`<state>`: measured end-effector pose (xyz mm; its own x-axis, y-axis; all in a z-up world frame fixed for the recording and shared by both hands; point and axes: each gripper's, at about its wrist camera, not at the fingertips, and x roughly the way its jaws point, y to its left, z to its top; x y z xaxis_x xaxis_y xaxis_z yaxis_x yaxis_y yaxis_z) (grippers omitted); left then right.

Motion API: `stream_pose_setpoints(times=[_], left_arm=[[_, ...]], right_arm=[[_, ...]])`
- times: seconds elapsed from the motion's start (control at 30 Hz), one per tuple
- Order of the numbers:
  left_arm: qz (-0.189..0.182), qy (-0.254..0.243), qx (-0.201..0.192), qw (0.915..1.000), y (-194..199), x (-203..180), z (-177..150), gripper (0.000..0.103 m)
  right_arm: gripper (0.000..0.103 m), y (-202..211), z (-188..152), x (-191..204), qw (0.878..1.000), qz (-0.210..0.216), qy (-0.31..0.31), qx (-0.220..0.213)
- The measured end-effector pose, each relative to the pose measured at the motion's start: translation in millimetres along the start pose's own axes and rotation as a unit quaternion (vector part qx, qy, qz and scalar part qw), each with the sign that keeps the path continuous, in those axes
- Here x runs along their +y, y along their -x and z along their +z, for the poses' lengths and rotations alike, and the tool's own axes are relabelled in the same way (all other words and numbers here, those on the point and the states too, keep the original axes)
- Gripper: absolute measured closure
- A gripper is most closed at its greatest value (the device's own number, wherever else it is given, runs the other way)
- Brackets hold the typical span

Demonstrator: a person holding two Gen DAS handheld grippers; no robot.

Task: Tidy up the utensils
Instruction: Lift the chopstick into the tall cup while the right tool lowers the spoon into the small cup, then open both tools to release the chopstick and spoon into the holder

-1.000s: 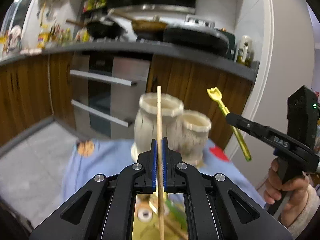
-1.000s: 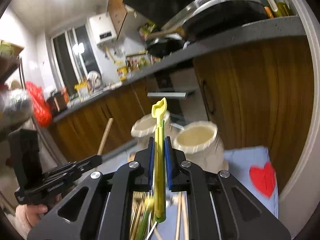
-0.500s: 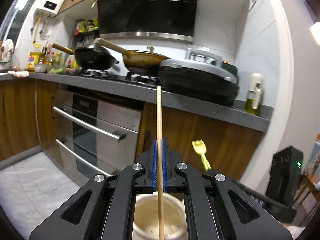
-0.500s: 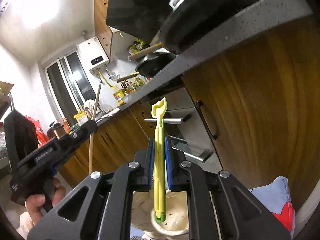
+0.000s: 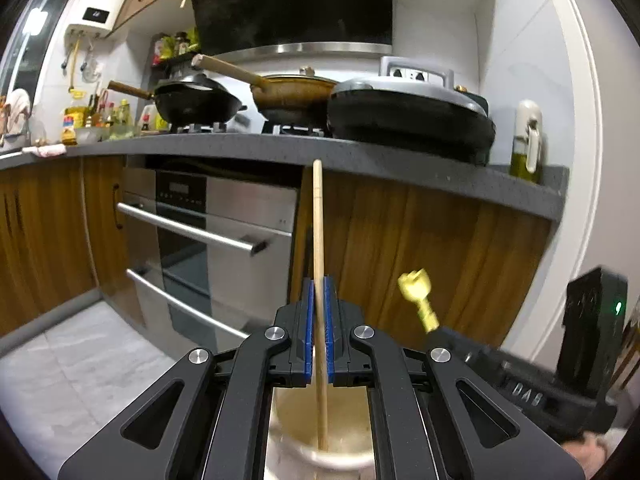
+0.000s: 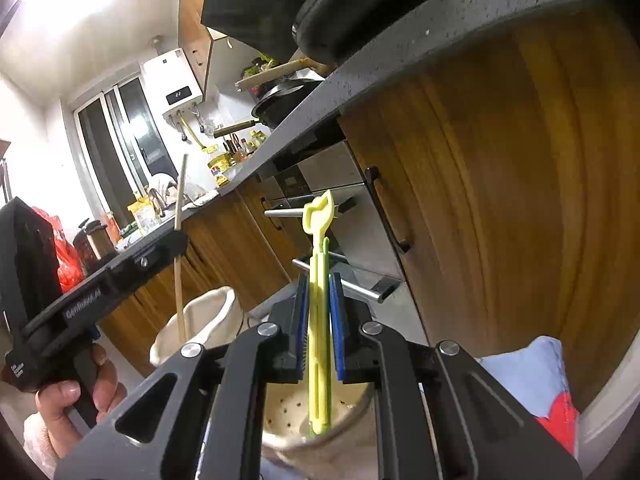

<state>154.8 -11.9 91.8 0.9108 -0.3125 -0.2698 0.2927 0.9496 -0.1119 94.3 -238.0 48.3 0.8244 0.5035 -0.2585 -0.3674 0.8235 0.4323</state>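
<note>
Left tongs (image 5: 318, 308) pinched a wooden chopstick (image 5: 319, 264), upright, tip inside the cream holder (image 5: 320, 456) directly below. Right tongs (image 6: 319, 308) pinched a yellow-green utensil (image 6: 318, 280), likewise over its perforated holder (image 6: 288, 412).

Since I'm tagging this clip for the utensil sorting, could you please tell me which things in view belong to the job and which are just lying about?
Part of the job:
- wooden chopstick, clamped in the left tool, tip inside a cream holder
- yellow-green utensil, clamped in the right tool, above the second cream holder

Just lying about:
- black wok
- brown pan
- oil bottle
- oven
- blue cloth
</note>
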Motion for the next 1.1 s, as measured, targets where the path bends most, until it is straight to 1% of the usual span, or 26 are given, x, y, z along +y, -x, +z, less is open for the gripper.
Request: stream_pose_setpoints(times=[0.1, 0.17, 0.27, 0.47, 0.57, 0.7, 0.83, 0.9, 0.97, 1.03, 1.1], left_arm=[[-0.003, 0.004, 0.006, 1.0, 7, -1, -9, 0.098], [-0.011, 0.008, 0.01, 0.9999, 11, -2, -13, 0.097], [-0.011, 0.014, 0.017, 0.9997, 19, -3, -23, 0.097], [0.007, -0.006, 0.02, 0.9998, 33, -12, -41, 0.097], [0.011, -0.007, 0.022, 0.9997, 36, -11, -44, 0.097], [0.016, -0.015, 0.018, 0.9996, 40, -10, -46, 0.097], [0.016, -0.015, 0.02, 0.9996, 42, -8, -46, 0.097], [0.023, -0.018, 0.017, 0.9994, 43, -8, -45, 0.095], [0.028, -0.016, 0.011, 0.9994, 46, -6, -45, 0.084], [0.035, -0.013, 0.007, 0.9993, 48, -4, -44, 0.083], [0.044, -0.012, 0.004, 0.9989, 51, -2, -43, 0.079]], right_arm=[[0.093, 10, -5, 2, 1.0, -0.011, 0.008, -0.005], [0.093, 14, -9, 3, 1.0, -0.014, 0.006, -0.003], [0.093, 21, -14, 6, 0.999, -0.032, 0.011, -0.002], [0.094, 38, -26, 11, 0.998, -0.062, 0.028, -0.008], [0.094, 40, -28, 16, 0.996, -0.074, 0.05, -0.011], [0.094, 42, -31, 19, 0.995, -0.076, 0.066, -0.018], [0.094, 38, -32, 19, 0.995, -0.069, 0.064, -0.009], [0.094, 36, -31, 20, 0.995, -0.069, 0.067, -0.007], [0.094, 36, -31, 20, 0.995, -0.068, 0.067, -0.007], [0.094, 36, -30, 21, 0.995, -0.067, 0.068, -0.007], [0.091, 37, -30, 22, 0.995, -0.068, 0.072, -0.011]])
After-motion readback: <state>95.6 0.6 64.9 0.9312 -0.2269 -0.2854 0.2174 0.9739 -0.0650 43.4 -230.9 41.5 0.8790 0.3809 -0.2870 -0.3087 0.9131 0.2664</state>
